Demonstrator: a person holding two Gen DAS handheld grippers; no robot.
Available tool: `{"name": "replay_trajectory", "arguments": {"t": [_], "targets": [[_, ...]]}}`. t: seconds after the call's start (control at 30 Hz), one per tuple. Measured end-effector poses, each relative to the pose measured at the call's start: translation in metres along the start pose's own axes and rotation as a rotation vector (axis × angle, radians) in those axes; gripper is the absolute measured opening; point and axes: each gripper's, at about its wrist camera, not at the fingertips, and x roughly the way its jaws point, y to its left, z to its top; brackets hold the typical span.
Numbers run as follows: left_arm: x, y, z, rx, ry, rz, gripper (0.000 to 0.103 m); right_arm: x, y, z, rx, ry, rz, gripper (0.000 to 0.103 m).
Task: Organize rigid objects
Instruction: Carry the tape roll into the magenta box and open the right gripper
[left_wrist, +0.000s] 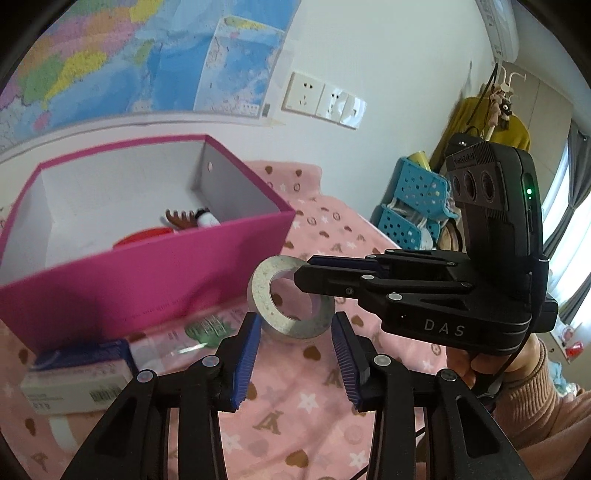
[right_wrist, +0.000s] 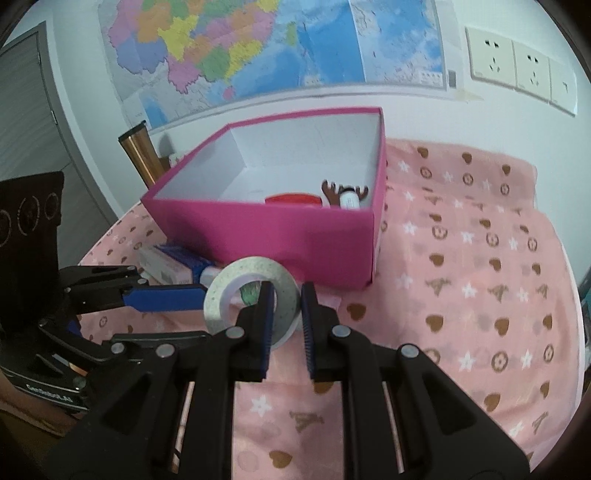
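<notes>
A roll of tape (left_wrist: 291, 301) with a speckled grey-white face hangs above the pink patterned cloth (left_wrist: 306, 402) that covers the surface, just in front of the open magenta box (left_wrist: 147, 273). Both grippers are on it. The right gripper (right_wrist: 288, 321) pinches one side of the ring, one blue pad through the hole and the other against the outer rim, so its jaws are closed on the tape wall. In the left wrist view, this same gripper reaches in from the right with its tip over the ring. The left gripper (left_wrist: 295, 354) has its jaws clamped across the outside of the roll, a blue pad at each side of the lower edge; in the right wrist view its blue finger (right_wrist: 166, 297) comes in from the left and meets the rim of the roll. The tape is tilted, with its flat face turned up and toward the cameras. Inside the box lie a red round lid (right_wrist: 293, 199), a brown antler-shaped piece (right_wrist: 332, 192) and a small white tube (right_wrist: 349, 201). On the cloth beside the box's near wall rest a white and blue carton (left_wrist: 77, 380) and a green printed packet (left_wrist: 208, 328). A map (right_wrist: 258, 48) and wall sockets (right_wrist: 517, 70) are on the wall behind.
</notes>
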Motion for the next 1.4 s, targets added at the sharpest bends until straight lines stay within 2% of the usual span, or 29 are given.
{"name": "replay_trajectory", "arguments": {"t": [0.33, 0.67, 1.03, 1.4], "targets": [[-0.01, 0.013, 0.028, 0.024, -0.053, 0.046, 0.04, 0.002, 0.005, 0.035, -0.052, -0.048, 0.002, 0.016], [-0.004, 0.036, 0.055, -0.01, -0.067, 0.05, 0.04, 0.015, -0.001, 0.069, -0.06, -0.058, 0.014, 0.016], [0.011, 0.062, 0.076, -0.057, -0.055, 0.068, 0.04, 0.041, -0.012, 0.092, -0.044, -0.044, 0.004, 0.016], [0.036, 0.083, 0.08, -0.114, -0.001, 0.074, 0.04, 0.071, -0.024, 0.092, 0.003, 0.018, -0.011, 0.016]]}}
